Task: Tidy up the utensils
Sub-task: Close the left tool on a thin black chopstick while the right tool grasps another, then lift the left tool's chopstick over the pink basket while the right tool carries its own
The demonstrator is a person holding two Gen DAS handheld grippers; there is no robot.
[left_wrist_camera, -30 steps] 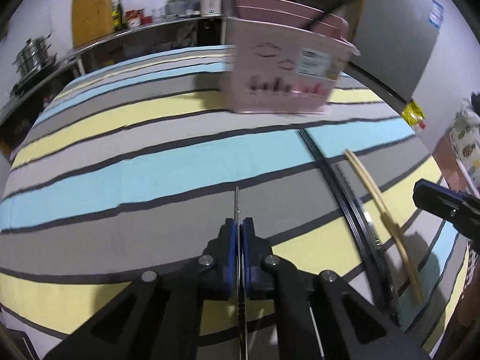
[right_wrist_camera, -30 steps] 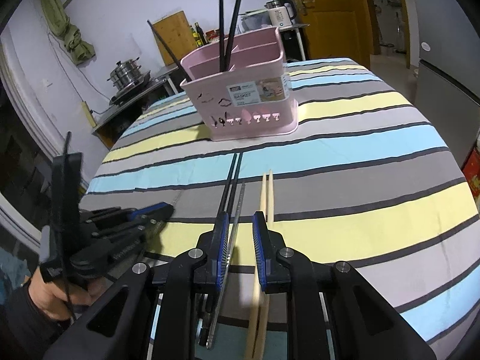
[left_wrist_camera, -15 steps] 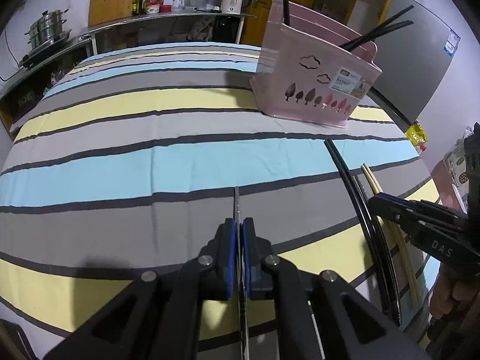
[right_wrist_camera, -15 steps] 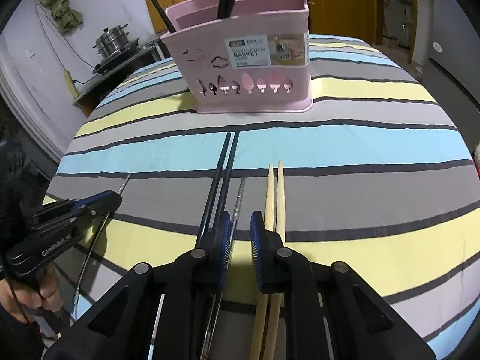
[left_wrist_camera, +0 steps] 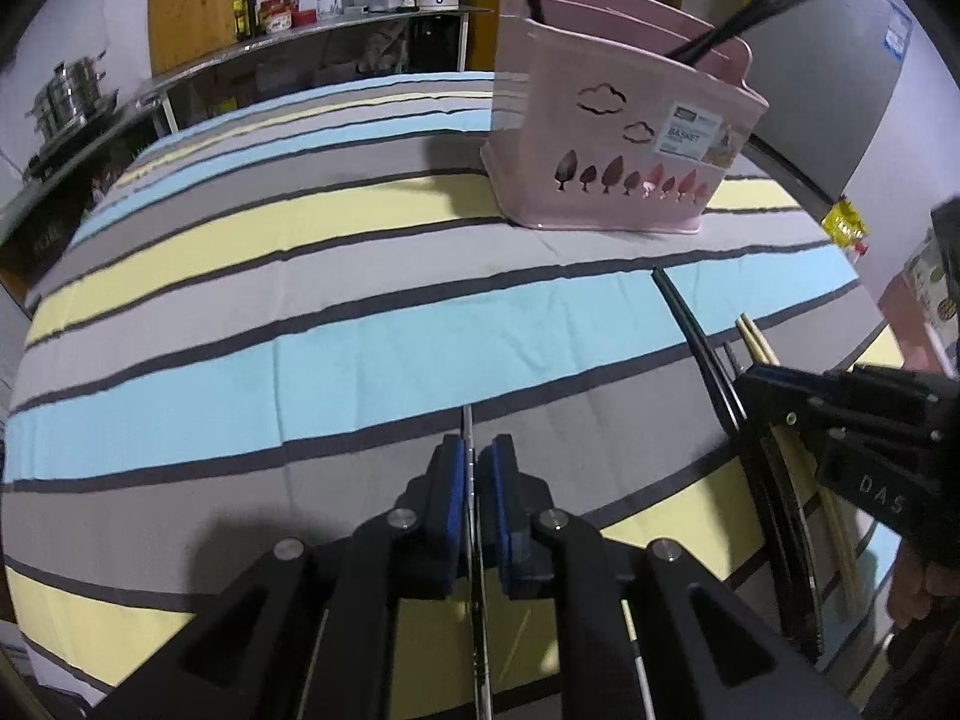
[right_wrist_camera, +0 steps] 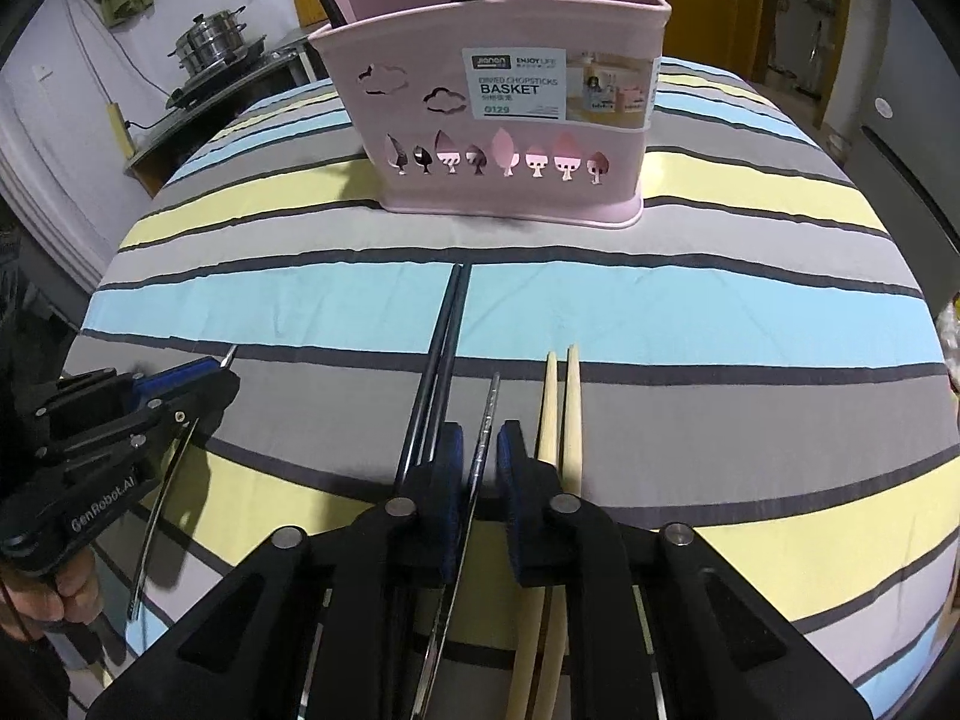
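A pink chopstick basket point(right_wrist_camera: 510, 120) stands at the far side of the striped table and holds several black chopsticks. It also shows in the left wrist view point(left_wrist_camera: 618, 144). My left gripper point(left_wrist_camera: 478, 462) is shut on a thin metal chopstick point(left_wrist_camera: 467, 420); it also shows in the right wrist view point(right_wrist_camera: 198, 372). My right gripper point(right_wrist_camera: 478, 450) is open, its fingers on either side of a second metal chopstick point(right_wrist_camera: 486, 426) lying on the cloth. A black chopstick pair point(right_wrist_camera: 441, 354) lies to its left and a pale wooden pair point(right_wrist_camera: 561, 408) to its right.
The striped cloth point(right_wrist_camera: 690, 312) covers the round table. A counter with a steel pot point(right_wrist_camera: 210, 48) stands at the back left. A grey fridge point(left_wrist_camera: 840, 60) stands to the right of the table.
Both grippers have moved forward toward the basket and lower over the cloth. The right gripper has dropped around the metal chopstick on the table. The left keeps its hold.
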